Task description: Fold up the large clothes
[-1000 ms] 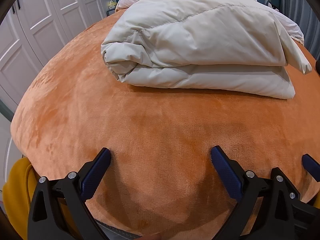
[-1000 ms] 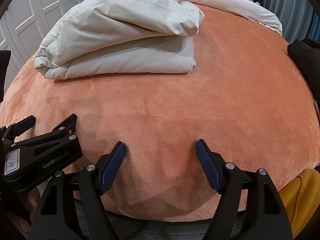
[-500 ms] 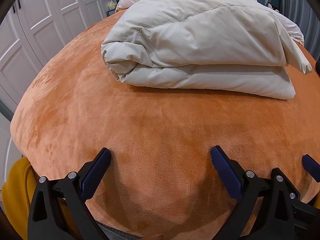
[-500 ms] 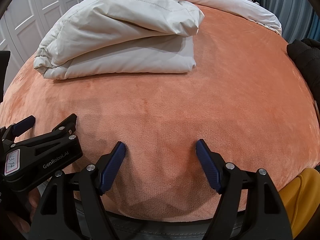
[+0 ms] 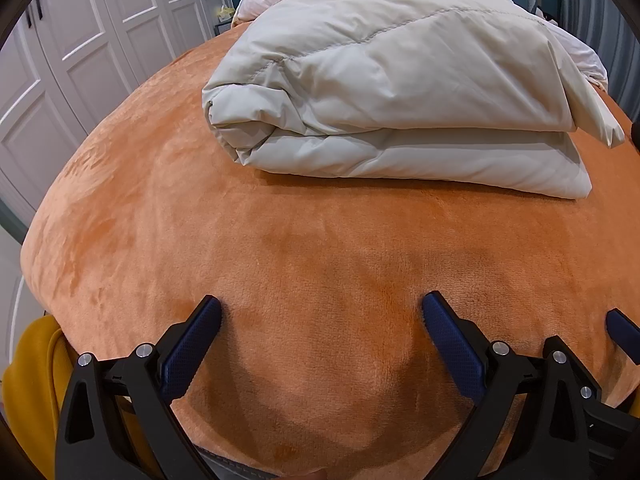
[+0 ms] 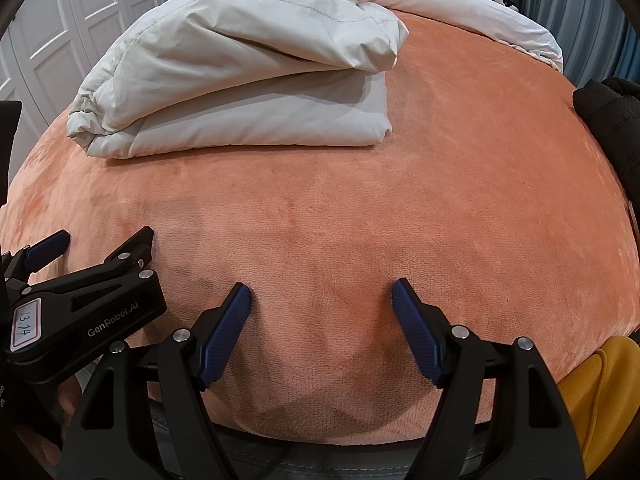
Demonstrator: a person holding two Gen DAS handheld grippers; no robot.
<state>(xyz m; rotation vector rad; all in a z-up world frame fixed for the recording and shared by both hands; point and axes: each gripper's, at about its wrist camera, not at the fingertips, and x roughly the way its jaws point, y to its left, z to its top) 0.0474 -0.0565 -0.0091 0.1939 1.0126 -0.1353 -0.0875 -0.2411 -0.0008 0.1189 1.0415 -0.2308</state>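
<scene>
A cream padded garment point(image 5: 392, 92) lies folded in a thick stack on the orange plush bed cover point(image 5: 280, 248), well beyond both grippers. In the right wrist view the same folded garment point(image 6: 248, 80) sits at the upper left. My left gripper point(image 5: 320, 308) hovers open over bare cover near the bed's front edge, nothing between its blue pads. My right gripper point(image 6: 320, 292) is open too, over bare cover, with nothing held. The left gripper point(image 6: 80, 300) shows at the right view's left edge, beside the right one.
White pillows or bedding point(image 6: 480, 12) lie at the far end of the bed. A black garment point(image 6: 612, 120) rests at the bed's right edge. White wardrobe doors point(image 5: 80, 40) stand on the left. A yellow sleeve point(image 5: 28, 380) shows at the lower corner.
</scene>
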